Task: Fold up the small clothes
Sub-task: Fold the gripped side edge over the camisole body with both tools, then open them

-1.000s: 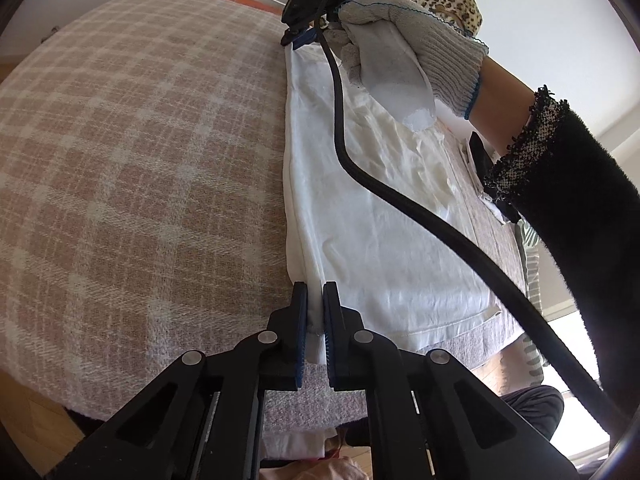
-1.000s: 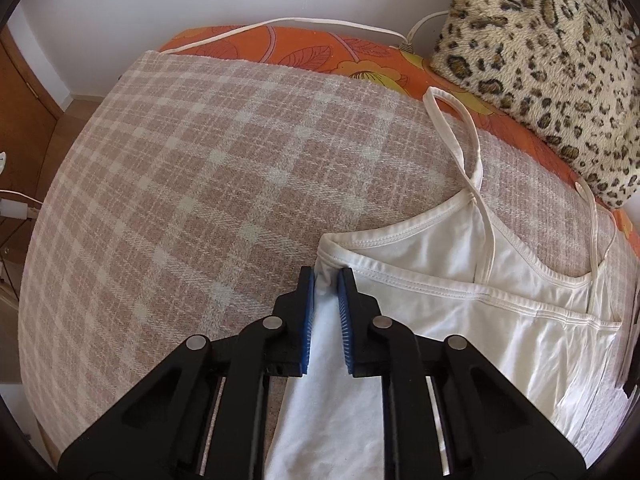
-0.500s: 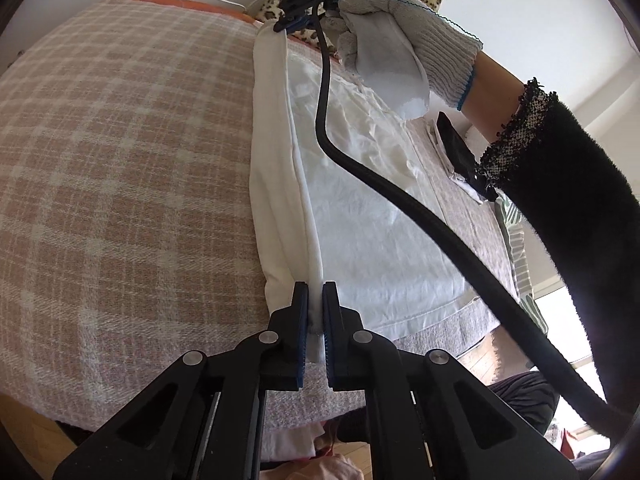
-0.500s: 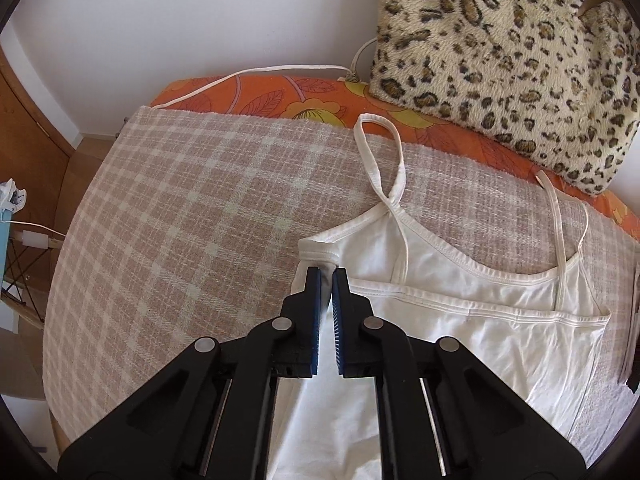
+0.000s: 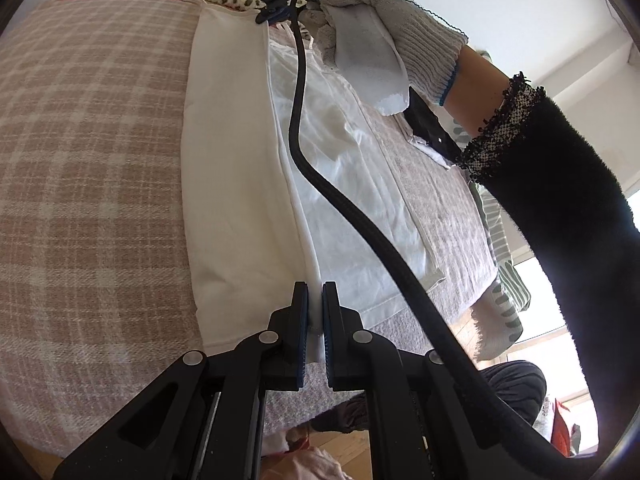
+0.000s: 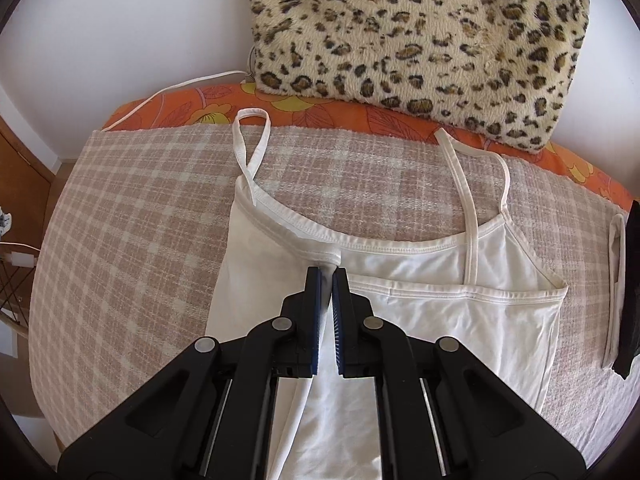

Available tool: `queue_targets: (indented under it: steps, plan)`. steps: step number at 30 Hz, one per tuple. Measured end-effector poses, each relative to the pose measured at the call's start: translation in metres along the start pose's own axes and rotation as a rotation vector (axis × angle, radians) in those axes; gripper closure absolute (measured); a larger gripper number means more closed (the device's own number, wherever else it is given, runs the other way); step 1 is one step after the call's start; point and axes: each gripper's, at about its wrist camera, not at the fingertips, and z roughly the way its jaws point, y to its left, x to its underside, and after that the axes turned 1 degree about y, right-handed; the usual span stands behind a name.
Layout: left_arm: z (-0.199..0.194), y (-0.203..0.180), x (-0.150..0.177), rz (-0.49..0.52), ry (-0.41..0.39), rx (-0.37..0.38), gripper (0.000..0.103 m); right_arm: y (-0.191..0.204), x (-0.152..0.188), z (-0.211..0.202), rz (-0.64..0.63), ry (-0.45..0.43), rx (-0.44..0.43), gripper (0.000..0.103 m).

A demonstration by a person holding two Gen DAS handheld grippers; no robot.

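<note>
On the plaid blanket (image 6: 132, 216) covering the bed lies the white camisole (image 6: 460, 304), front up, straps toward the leopard-print cushion (image 6: 420, 40). One long side of the top is lifted and carried over the body, forming a lengthwise flap (image 5: 232, 168). In my judgement the first side fold is in progress: the flap is raised but not yet laid flat. The opposite side, both straps and the crosswise fold remain to be done.

The left gripper (image 5: 315, 320) pinches the hem end of the folded edge; white cloth fills the narrow gap between its blue pads. The right gripper (image 6: 327, 280) pinches the neckline end of the same edge, its pads pressed onto the stitched trim.

View differences:
- The left wrist view runs along the garment from hem to neckline. It shows the full length of the flap, the gloved right hand (image 5: 380, 40), the black sleeve (image 5: 560, 200) and the black cable (image 5: 320, 176) draped across the cloth. None of these appear in the right wrist view.
- The right wrist view shows the neckline, the two shoulder straps (image 6: 470, 208) and the orange floral sheet (image 6: 192, 100) under the blanket.
- A dark object at the far edge of the blanket appears in both views; what it is cannot be told.
</note>
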Motion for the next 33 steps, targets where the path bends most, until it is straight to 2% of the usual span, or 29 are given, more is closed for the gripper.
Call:
queue_targets:
  steps: [8, 13, 18, 21, 23, 26, 27, 28, 30, 33]
  plan:
    - [0.026, -0.027, -0.006, 0.062, 0.038, 0.012, 0.098, -0.018, -0.003, -0.003, 0.009, -0.008, 0.014, 0.096]
    - [0.038, -0.026, -0.003, 0.070, 0.073, -0.007, 0.098, -0.029, 0.000, 0.006, 0.027, 0.010, 0.018, 0.096]
    - [0.041, -0.017, -0.004, 0.036, 0.092, -0.004, 0.098, -0.036, 0.000, 0.012, 0.051, 0.018, 0.008, 0.096]
    - [0.042, -0.022, -0.002, 0.057, 0.108, -0.010, 0.087, -0.034, 0.001, 0.016, 0.043, 0.025, 0.010, 0.096]
    - [0.041, -0.027, 0.001, 0.071, 0.133, 0.005, 0.064, -0.033, 0.000, 0.020, 0.037, 0.035, 0.009, 0.096]
    - [0.032, -0.035, 0.008, 0.121, 0.137, 0.007, 0.059, -0.036, -0.002, 0.021, 0.041, 0.046, -0.001, 0.096]
    - [0.028, -0.037, 0.010, 0.140, 0.132, 0.002, 0.059, -0.039, -0.001, 0.017, 0.051, 0.043, -0.005, 0.088]
    - [0.024, -0.038, 0.011, 0.153, 0.128, -0.002, 0.059, -0.043, -0.002, 0.013, 0.063, 0.036, -0.010, 0.073]
    - [0.015, -0.034, 0.013, 0.151, 0.113, -0.004, 0.059, -0.051, -0.001, -0.003, 0.083, -0.002, -0.026, 0.056]
    - [0.002, -0.026, 0.009, 0.139, 0.079, -0.011, 0.059, -0.064, -0.001, -0.029, 0.114, -0.039, -0.070, 0.056]
